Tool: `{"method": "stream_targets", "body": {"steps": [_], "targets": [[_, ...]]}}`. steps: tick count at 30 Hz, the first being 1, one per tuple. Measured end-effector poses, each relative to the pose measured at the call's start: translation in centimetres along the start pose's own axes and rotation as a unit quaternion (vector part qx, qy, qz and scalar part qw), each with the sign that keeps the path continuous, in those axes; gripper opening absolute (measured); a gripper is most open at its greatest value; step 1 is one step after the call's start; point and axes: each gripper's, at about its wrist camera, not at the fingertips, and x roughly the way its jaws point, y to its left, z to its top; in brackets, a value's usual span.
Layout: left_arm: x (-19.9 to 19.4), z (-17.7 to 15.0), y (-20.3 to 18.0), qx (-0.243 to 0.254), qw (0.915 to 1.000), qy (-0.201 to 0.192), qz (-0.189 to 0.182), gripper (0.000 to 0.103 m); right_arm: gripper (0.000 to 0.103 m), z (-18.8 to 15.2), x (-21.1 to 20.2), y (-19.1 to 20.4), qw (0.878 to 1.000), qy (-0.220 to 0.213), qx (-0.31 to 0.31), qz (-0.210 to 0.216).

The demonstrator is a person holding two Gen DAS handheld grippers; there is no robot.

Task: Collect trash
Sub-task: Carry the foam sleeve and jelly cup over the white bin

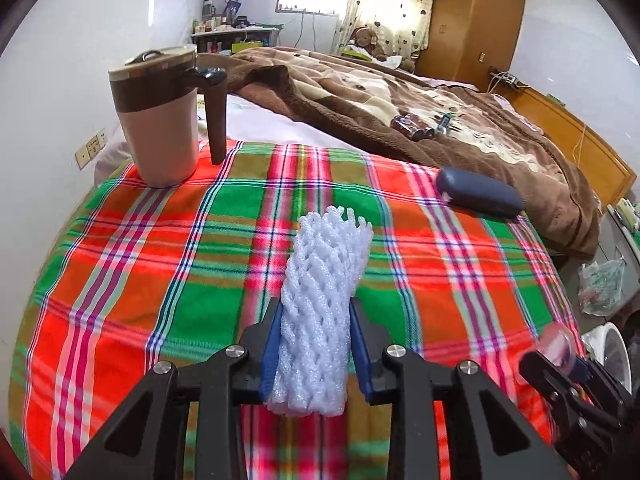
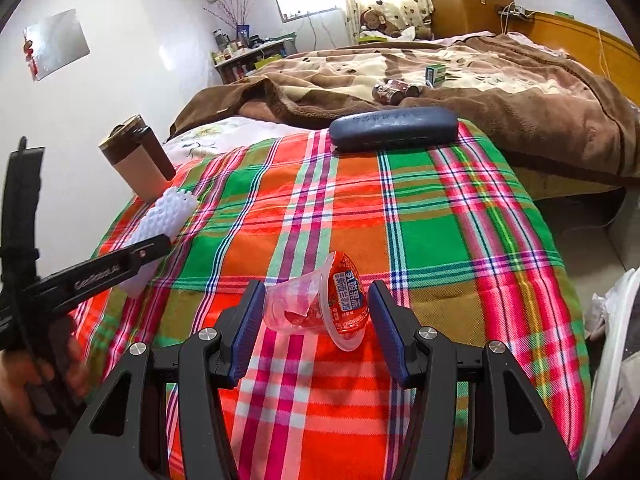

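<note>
A white foam fruit net [image 1: 324, 300] lies on the plaid cloth [image 1: 160, 240]; my left gripper [image 1: 316, 316] is shut on it, blue pads pressing both sides. The net also shows in the right wrist view [image 2: 160, 224], at the left. An empty clear jelly cup [image 2: 320, 304] with a red label lies on its side between the jaws of my right gripper [image 2: 316, 300], which stand open with gaps on both sides. The right gripper with the cup shows in the left wrist view [image 1: 560, 352] at the lower right.
A beige and brown lidded mug [image 1: 160, 116] stands at the cloth's far left. A dark blue glasses case [image 2: 394, 128] lies at the far edge. Behind is a bed with a brown blanket [image 1: 400, 92], cans and a small box. A white bin [image 1: 612, 348] and plastic bag stand on the floor to the right.
</note>
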Motion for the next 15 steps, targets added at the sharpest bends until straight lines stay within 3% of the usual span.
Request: {"method": "stream_targets", "body": {"steps": [15], "targets": [[-7.8,-3.4,-5.7,0.036,0.9984,-0.031,-0.032,0.032,0.055,-1.0,-6.0,-3.0,0.999,-0.036,0.015,-0.01]]}}
